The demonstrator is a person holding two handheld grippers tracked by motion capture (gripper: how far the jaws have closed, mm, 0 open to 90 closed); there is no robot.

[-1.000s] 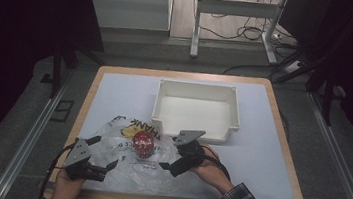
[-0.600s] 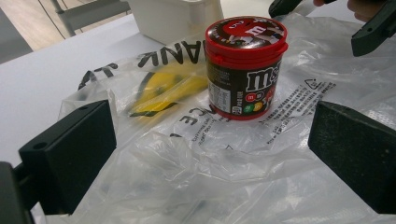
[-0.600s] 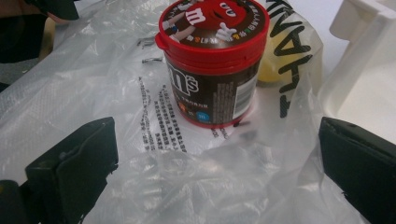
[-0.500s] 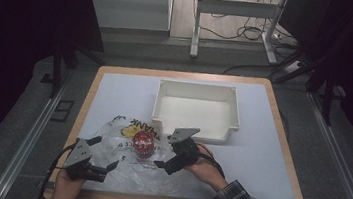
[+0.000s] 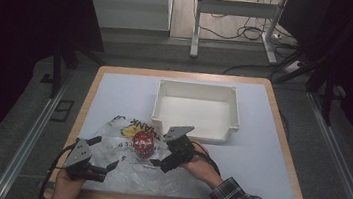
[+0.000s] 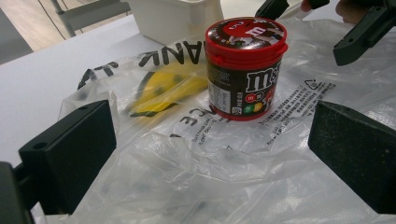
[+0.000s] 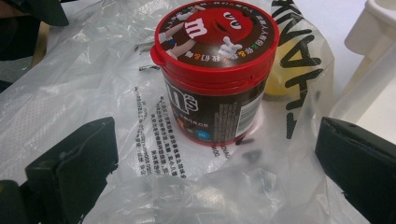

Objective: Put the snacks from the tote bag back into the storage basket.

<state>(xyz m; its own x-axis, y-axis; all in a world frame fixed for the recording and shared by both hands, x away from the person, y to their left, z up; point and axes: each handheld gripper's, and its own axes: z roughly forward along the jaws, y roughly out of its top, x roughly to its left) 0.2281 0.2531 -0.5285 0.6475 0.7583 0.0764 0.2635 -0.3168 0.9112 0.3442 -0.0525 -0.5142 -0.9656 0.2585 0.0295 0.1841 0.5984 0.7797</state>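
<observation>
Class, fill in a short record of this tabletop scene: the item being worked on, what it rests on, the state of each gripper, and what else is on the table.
Item: candy tub with red lid, upright
Rests on: clear plastic bag, spread flat on the table
Left gripper: open, over the bag's near left part, apart from the tub
Right gripper: open, just right of the tub, not gripping it
Also on table: white bin, empty, behind the tub
Inside the bag: something yellow, beside the tub
</observation>
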